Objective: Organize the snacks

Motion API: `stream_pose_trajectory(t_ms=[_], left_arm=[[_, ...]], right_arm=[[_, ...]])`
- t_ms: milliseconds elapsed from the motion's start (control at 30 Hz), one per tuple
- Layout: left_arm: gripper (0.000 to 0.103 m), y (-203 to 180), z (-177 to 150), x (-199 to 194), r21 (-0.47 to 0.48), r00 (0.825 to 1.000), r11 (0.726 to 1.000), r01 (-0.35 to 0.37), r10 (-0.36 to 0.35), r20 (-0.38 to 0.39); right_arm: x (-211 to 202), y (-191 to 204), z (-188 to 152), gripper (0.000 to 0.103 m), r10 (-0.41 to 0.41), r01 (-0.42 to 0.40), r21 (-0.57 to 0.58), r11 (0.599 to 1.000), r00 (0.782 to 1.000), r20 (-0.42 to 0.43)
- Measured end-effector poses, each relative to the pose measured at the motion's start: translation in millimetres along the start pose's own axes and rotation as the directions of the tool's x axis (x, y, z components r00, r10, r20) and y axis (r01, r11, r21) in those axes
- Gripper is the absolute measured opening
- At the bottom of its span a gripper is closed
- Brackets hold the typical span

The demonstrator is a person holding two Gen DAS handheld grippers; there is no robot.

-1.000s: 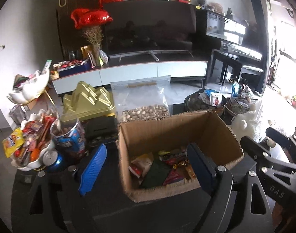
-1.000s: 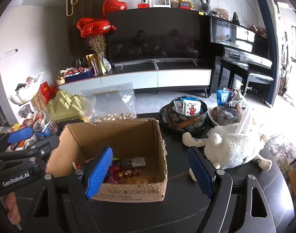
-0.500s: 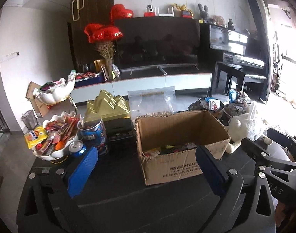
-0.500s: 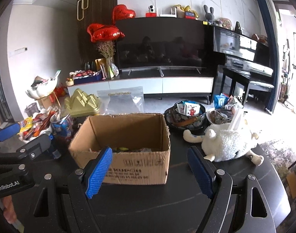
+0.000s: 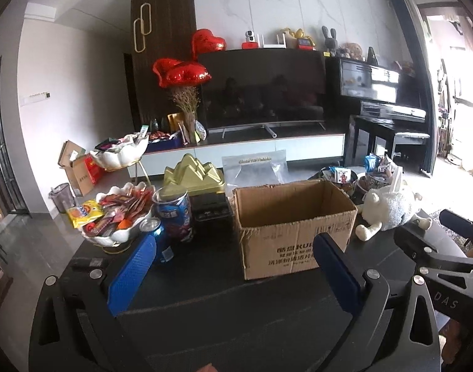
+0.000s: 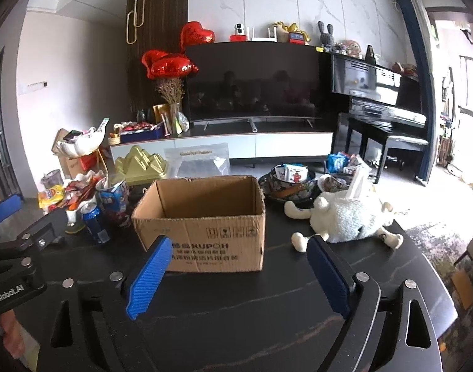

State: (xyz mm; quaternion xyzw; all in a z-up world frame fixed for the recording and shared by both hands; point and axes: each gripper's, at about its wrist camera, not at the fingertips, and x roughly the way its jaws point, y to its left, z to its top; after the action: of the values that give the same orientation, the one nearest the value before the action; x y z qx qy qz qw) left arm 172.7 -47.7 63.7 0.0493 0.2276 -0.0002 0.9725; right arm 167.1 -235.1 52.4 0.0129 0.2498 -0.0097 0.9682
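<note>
One cardboard box [image 6: 205,217] stood ahead of the right claw, open-topped. To the box's left were one blue soda can [image 6: 95,223], one blue tub [image 6: 114,197] and one white dish of snack packets [image 5: 115,214]. Right of the box lay one white plush toy [image 6: 348,214] and two bowls [image 6: 287,183] holding packets. Behind it stood one clear zip bag [image 6: 199,161] and one gold mould [image 6: 142,164].

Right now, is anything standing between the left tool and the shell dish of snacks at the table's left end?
Partly. A blue can stands directly in front of the shell dish, close to the left tool, with a taller blue tub beside it. The cardboard box sits further right, off that path.
</note>
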Motion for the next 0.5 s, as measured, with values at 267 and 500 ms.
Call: stream_pose_trajectory(t_ms=[267,500], left_arm=[[0.103,7,-16,-25,-0.024,1.000,1.000,0.015,-0.015,0.018],[0.103,9,-22,-37,-0.026,0.999,0.999,0.028,-0.028,0.025]], right_arm=[[-28,6,-10,0.091,0.002,-0.002,-0.012,1.000,1.000,0.003],[-46,10,-14,0.091,0.003,-0.003,-0.011,1.000,1.000,0.023]])
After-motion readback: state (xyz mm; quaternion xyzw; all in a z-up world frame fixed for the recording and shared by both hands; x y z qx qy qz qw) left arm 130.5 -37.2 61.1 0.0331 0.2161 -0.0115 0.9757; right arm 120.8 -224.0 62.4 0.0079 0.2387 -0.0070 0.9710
